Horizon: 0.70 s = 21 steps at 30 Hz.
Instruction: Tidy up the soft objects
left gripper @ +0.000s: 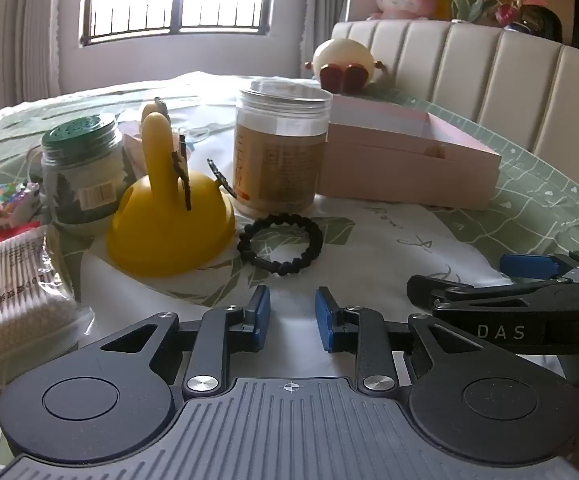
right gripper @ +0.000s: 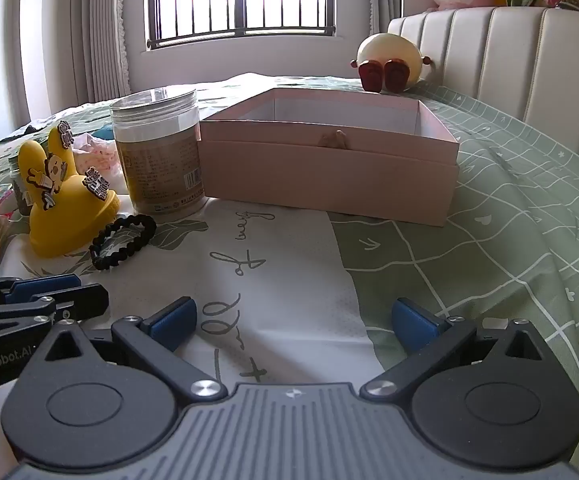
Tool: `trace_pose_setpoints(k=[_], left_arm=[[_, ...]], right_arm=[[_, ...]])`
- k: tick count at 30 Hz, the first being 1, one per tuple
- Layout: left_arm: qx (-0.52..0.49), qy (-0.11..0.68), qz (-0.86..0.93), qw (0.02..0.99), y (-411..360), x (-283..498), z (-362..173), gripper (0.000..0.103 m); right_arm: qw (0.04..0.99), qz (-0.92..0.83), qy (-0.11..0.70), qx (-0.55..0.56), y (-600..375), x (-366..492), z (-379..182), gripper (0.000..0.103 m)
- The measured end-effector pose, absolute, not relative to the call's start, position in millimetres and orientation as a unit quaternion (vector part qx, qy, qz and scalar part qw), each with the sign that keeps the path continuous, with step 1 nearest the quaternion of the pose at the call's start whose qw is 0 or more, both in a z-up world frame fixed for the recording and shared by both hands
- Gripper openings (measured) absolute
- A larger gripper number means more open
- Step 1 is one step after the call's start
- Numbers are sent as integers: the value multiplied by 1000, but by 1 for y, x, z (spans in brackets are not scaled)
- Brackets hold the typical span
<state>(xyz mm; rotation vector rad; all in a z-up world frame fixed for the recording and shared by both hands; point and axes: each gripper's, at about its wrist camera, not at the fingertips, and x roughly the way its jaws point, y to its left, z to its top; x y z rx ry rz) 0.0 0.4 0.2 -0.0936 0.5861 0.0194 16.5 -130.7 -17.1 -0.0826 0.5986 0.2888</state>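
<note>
Black braided hair tie (left gripper: pixel 280 243) lies beside yellow rabbit toy (left gripper: pixel 171 224).

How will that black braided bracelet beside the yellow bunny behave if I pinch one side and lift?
The black braided bracelet looks like woven cord, so it will probably sag into an oval rather than hold its ring shape. It seems light and lies flat on the bedspread, so rolling is unlikely. The bumpy weave should give the fingers decent grip.

On the bed (right gripper: pixel 489 240), the jar (right gripper: pixel 157 156) is the landmark: the box (right gripper: pixel 329 176) stands just right of it, the rabbit-eared dome (right gripper: pixel 65 204) to its left, the braided band (right gripper: pixel 123 240) before it.
</note>
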Motion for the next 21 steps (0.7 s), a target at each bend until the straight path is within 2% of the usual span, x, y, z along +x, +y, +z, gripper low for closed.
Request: trace_pose_setpoints(k=[21], left_arm=[[-39,289,12,957,0,-1,0,29]], right_arm=[[944,141,294,-43,-130,16,-17,103]])
